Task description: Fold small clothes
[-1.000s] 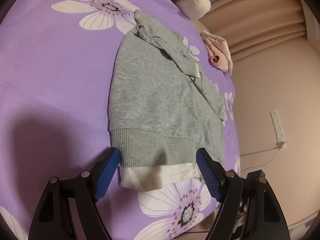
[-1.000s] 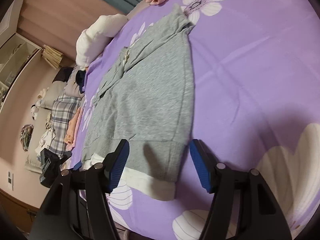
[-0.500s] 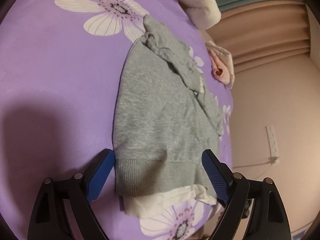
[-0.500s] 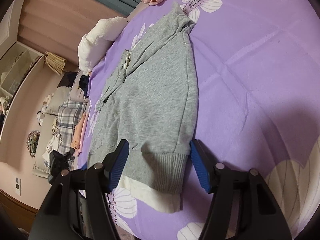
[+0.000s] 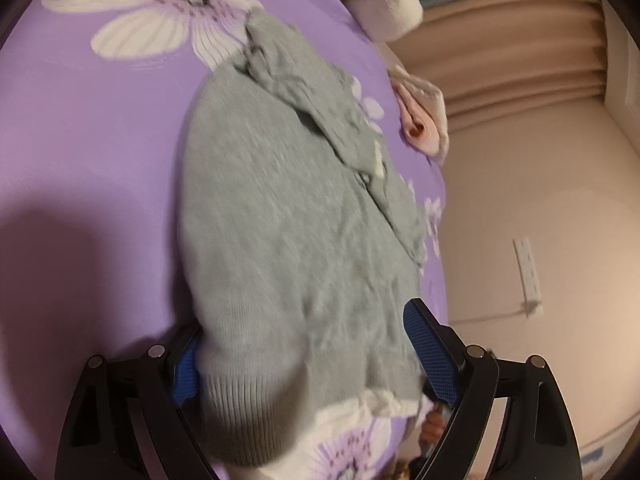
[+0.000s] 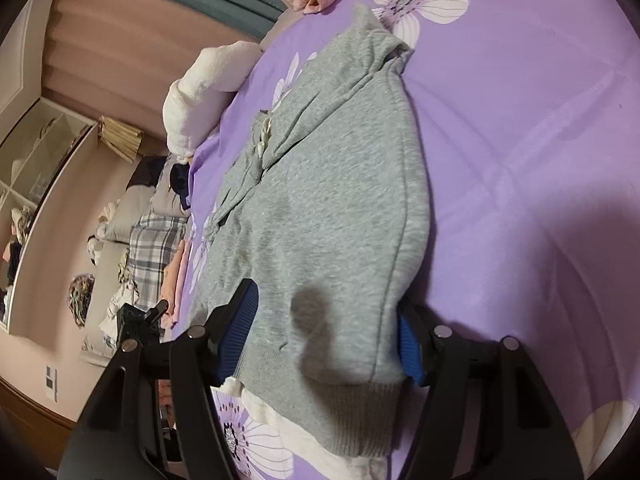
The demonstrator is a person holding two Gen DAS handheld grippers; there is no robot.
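A small grey sweatshirt (image 5: 288,220) with a white under-hem lies flat on the purple flowered bedspread (image 5: 80,152), sleeves folded across its top. It also shows in the right wrist view (image 6: 340,200). My left gripper (image 5: 304,356) is open, its blue pads on either side of the ribbed hem at one bottom corner. My right gripper (image 6: 328,344) is open, its pads straddling the hem at the other bottom corner. The hem cloth bulges up between the fingers in both views.
A white fluffy garment (image 6: 208,84) and a rolled pink garment (image 5: 420,120) lie at the bed's far end. Beside the bed, a plaid cloth pile (image 6: 156,240) and shelves (image 6: 36,168) stand at the left. A wall outlet (image 5: 528,268) is beyond the bed edge.
Both grippers have moved forward onto the sweatshirt's hem, so the ribbed edge now sits between the open fingers and lifts a little. The left view is blurred by motion.
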